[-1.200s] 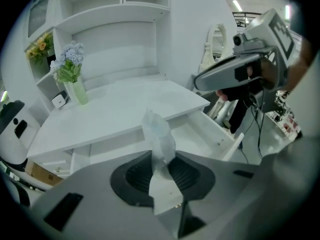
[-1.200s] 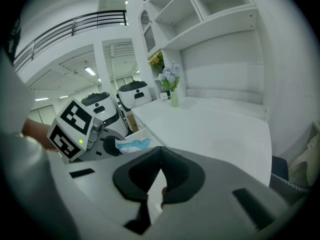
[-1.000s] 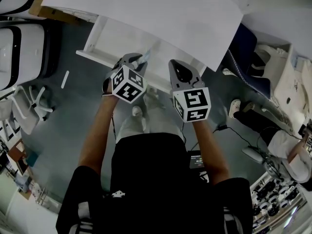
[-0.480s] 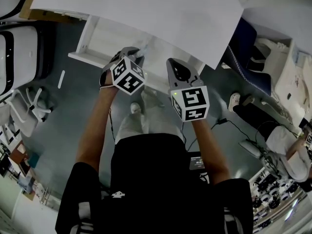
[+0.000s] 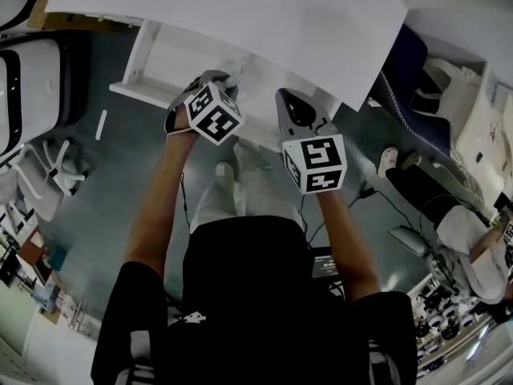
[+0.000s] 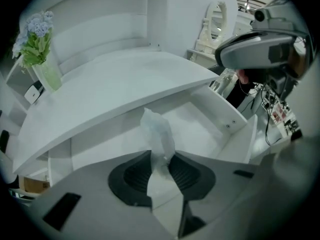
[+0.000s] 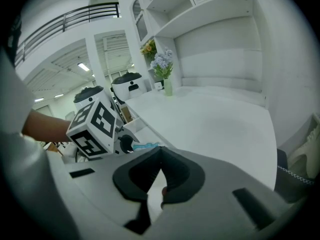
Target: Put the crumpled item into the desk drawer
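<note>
left gripper [image 5: 226, 80], crumpled item [image 5: 235, 74] in jaws, moved farther from person, now over near edge of open drawer [image 5: 180, 58]; right gripper [image 5: 290, 101] edged slightly far.

A plain grey floor [image 5: 120, 183] is seen below, on which a white chair base with spread legs [image 5: 58, 165] is placed at the left and a dark blue upholstered chair [image 5: 401, 62] at the right. A white curved desk top [image 6: 115, 84] is set against a white wall, and a clear glass vase with pale blue flowers [image 6: 40, 54] is stood near its far corner, beside white wall shelving with open compartments [image 7: 210, 4]. Further back, a white-framed oval mirror [image 6: 215, 21], a dark railing of an upper gallery [image 7: 65, 26] and lit ceiling strip lamps [image 7: 83, 67] can be made out.
</note>
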### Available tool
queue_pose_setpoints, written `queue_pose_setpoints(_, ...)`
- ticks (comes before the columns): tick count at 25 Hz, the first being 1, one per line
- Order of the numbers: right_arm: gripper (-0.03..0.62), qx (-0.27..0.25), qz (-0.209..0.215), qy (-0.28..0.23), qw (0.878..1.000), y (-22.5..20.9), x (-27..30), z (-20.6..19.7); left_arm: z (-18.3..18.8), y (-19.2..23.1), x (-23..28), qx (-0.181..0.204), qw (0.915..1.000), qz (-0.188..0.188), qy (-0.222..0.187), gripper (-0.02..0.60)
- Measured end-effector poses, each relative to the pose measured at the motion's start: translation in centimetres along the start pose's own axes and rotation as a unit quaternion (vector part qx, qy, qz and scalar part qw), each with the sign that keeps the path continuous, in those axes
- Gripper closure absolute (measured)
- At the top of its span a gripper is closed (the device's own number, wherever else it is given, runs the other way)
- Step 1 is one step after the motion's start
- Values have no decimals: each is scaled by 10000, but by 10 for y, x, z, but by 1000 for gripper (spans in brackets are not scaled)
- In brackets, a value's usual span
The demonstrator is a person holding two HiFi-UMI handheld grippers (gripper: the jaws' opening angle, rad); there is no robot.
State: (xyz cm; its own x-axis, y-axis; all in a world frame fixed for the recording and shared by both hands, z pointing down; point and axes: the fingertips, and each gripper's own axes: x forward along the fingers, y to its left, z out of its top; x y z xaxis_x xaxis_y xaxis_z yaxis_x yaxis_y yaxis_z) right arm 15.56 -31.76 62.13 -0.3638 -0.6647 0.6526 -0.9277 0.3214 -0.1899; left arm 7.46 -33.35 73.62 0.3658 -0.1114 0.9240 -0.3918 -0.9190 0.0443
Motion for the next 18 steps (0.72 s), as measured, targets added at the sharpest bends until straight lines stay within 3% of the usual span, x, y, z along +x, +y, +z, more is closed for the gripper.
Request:
queue_pose_setpoints(5, 599, 5, -8, 62, 10000, 1, 2, -6, -3, 0, 7, -244, 9996, -104, 37, 499)
queue_pose_setpoints(14, 599, 21, -7, 171, 9999, 0, 9, -17, -14, -3, 17, -305, 9991, -239, 167, 491)
queue_pose_setpoints(18, 599, 17, 18, 209, 9998, 2, 12, -21, -17, -5, 20, -433, 9984, -312, 202, 457)
